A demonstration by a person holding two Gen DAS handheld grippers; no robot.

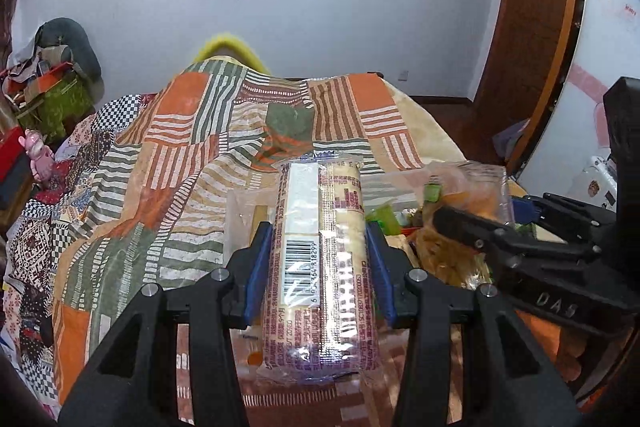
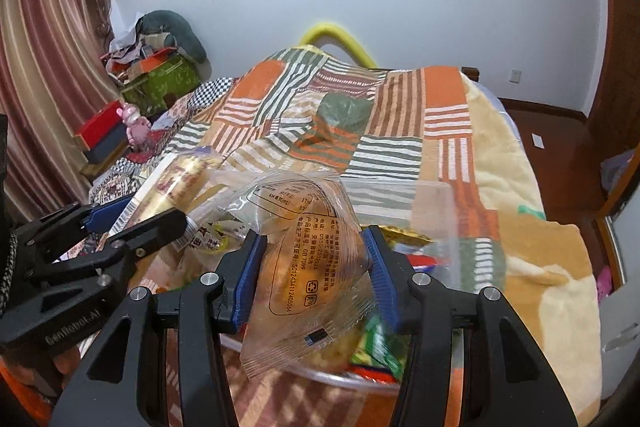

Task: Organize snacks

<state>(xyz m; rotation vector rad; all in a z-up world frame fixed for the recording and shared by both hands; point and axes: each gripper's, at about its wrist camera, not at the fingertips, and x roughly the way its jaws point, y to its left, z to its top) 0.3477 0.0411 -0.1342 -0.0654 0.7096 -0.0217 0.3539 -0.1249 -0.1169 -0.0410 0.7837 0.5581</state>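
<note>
Two views: each gripper holds one snack above the patchwork bedspread (image 1: 168, 147).
Left wrist, grip: left gripper (image 1: 320, 259) clamped on a long cracker pack (image 1: 320, 247), blue pads pressing both its sides.
Left wrist, pack: barcode and printed back face up, the pack running lengthwise away from the camera.
Left wrist, only here: right gripper (image 1: 472, 223) seen from the side at right, its fingers on a clear bread packet (image 1: 472, 187).
Right wrist, grip: right gripper (image 2: 312, 267) closed on the clear bread packet (image 2: 304, 267), label text facing the camera.
Right wrist, only here: clear plastic container (image 2: 436, 195) below, with mixed snacks (image 2: 376, 343) inside; curtain (image 2: 48, 75) at left.
Right wrist, left edge: left gripper (image 2: 132, 219) with the cracker pack (image 2: 176, 183) held beside the container.
</note>
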